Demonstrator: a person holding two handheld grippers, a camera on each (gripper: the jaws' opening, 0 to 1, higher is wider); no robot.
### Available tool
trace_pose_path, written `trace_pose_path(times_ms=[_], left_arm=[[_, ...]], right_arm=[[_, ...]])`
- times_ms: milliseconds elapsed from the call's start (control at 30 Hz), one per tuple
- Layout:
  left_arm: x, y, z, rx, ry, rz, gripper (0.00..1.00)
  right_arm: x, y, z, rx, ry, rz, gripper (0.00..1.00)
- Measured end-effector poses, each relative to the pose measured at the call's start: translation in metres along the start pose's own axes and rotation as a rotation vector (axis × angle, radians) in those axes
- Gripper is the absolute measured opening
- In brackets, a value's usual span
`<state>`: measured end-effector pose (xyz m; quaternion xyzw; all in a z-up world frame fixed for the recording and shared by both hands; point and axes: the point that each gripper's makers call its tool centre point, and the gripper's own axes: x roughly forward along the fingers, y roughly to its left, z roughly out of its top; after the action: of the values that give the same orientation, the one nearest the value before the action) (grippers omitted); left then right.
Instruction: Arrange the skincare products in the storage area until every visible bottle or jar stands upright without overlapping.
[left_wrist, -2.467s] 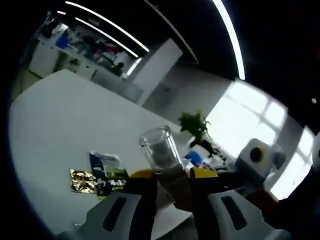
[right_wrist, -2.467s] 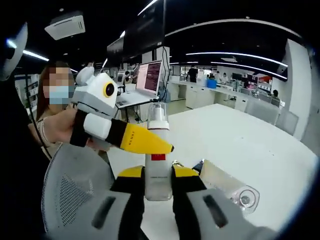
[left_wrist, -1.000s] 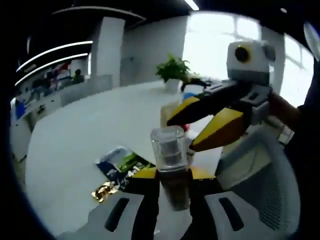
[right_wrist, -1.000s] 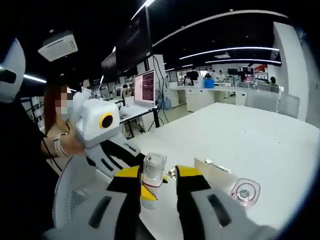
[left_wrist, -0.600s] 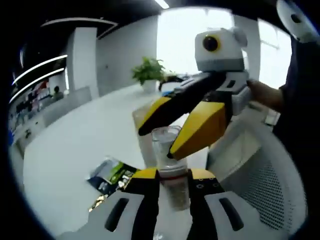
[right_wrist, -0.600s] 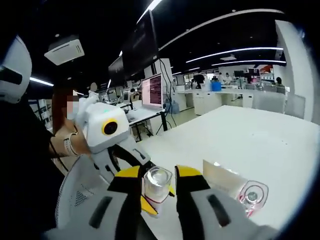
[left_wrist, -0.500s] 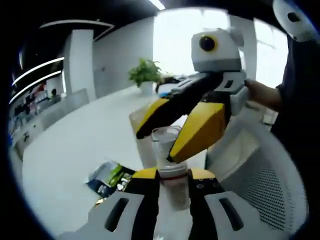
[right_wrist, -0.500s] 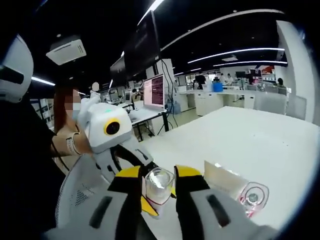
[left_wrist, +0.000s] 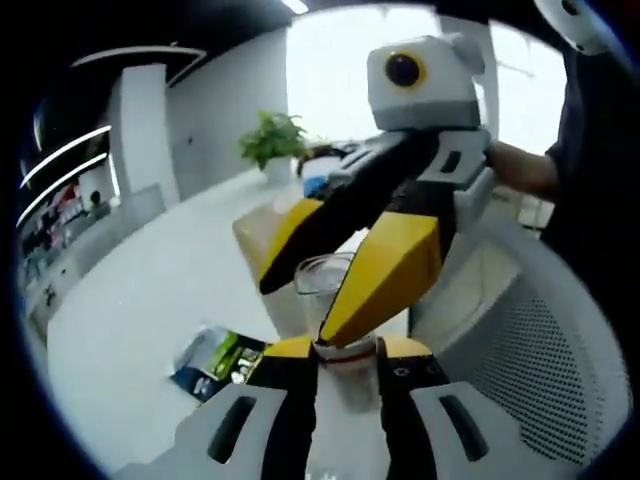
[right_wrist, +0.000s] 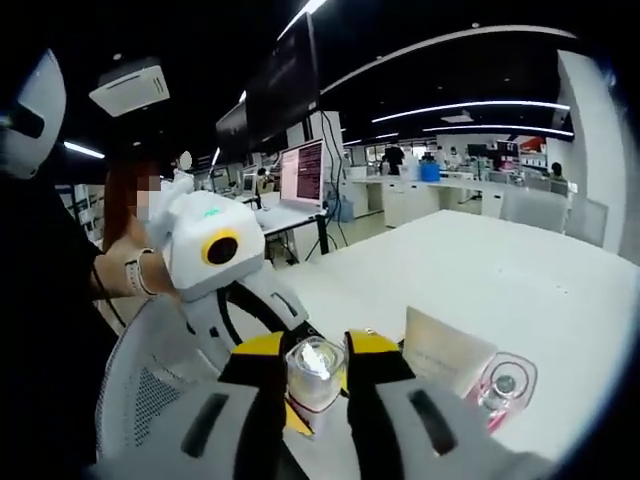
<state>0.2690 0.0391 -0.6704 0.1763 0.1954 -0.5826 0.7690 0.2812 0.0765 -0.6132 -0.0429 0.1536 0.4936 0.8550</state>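
Since 1 s ago the right gripper (right_wrist: 315, 365) has closed in around the clear-capped bottle (left_wrist: 330, 300) which the left gripper (left_wrist: 345, 350) clenches by its body above the white table (right_wrist: 520, 290); the right's grasp cannot be told

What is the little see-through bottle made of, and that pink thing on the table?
The bottle has a clear cap that looks like glossy plastic or glass: light glints on it. The pink jar also looks like shiny clear plastic or glass, pink-tinted. Which of the two, I cannot tell.
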Motion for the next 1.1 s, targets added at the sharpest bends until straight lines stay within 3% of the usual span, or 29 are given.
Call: trace_pose_path(times_ms=[133,400,600,900,1100], left_arm=[[0.002,0.003,-0.006,-0.045,0.029,0.001,0.19],[0.004,0.008,-0.017,-0.030,0.085,0.025,0.24],[0.008,0.010,-0.027,-0.026,0.131,0.030,0.18],[0.016,0.012,-0.036,-0.052,0.148,0.030,0.18],[0.019,0.013,-0.042,-0.039,0.128,0.040,0.18]], right_arm=[[0.004,-0.001,-0.006,-0.017,0.011,-0.010,0.21],[0.013,-0.006,-0.022,-0.025,0.042,-0.022,0.21],[0.015,-0.010,-0.026,-0.016,0.045,-0.035,0.21],[0.020,-0.015,-0.036,-0.017,0.072,-0.054,0.21],[0.022,-0.017,-0.043,-0.005,0.091,-0.072,0.21]])
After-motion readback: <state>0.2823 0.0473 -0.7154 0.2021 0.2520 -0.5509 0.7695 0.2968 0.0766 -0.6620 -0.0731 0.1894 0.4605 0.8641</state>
